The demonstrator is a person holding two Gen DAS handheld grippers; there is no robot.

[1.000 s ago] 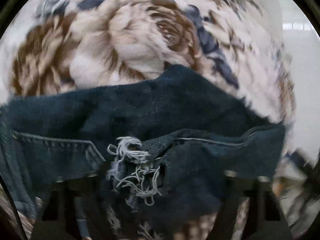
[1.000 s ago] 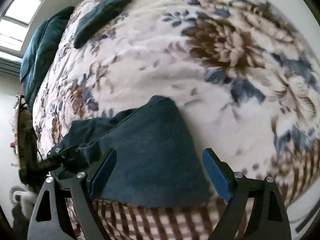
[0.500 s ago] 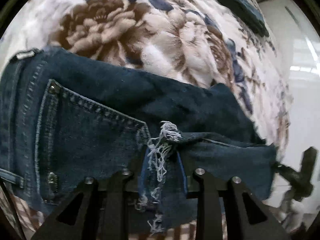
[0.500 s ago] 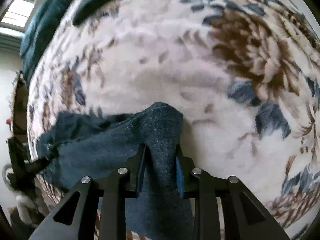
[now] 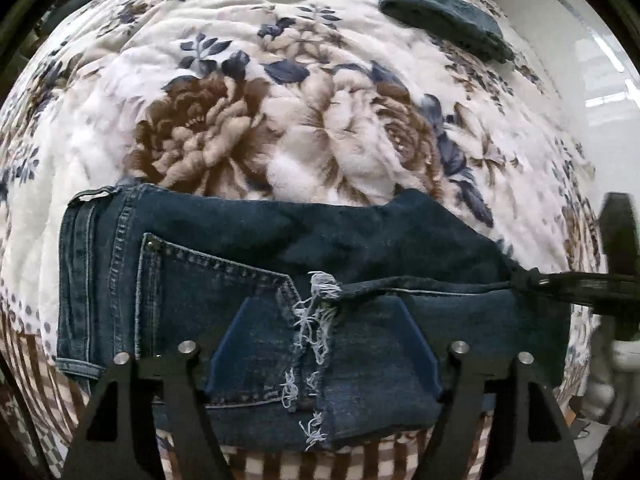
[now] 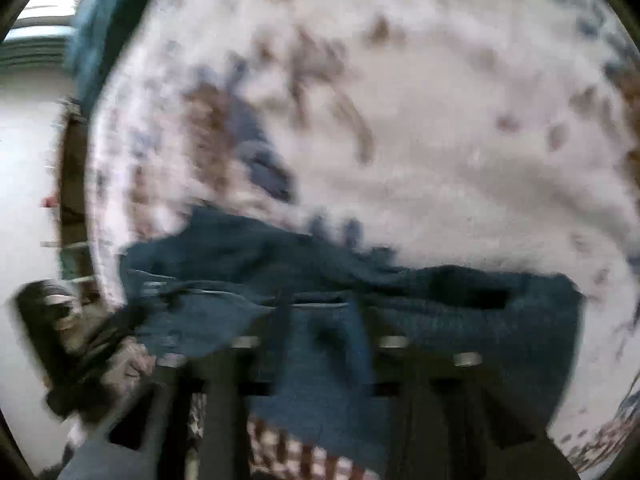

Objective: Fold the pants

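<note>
Dark blue jeans (image 5: 224, 280) lie folded on a floral bed cover, back pocket and a frayed hem (image 5: 314, 312) on top. My left gripper (image 5: 322, 344) is open, its blue pads either side of the frayed hem, just above the denim. My right gripper (image 6: 324, 336) is shut on a fold of the jeans (image 6: 328, 364); its view is motion-blurred. The right gripper also shows in the left wrist view (image 5: 532, 280), pinching the fold's right end. The left gripper shows blurred at the lower left of the right wrist view (image 6: 80, 344).
The floral bed cover (image 5: 280, 120) fills both views. Another folded dark garment (image 5: 440, 20) lies at the far right of the bed. A teal bundle (image 6: 104, 20) sits at the far left in the right wrist view. The checked bed edge (image 5: 360, 460) runs along the bottom.
My left gripper has opened and released the frayed hem, which now lies on the pocket area. My right gripper stays shut on the fold and has moved, blurring its view.
</note>
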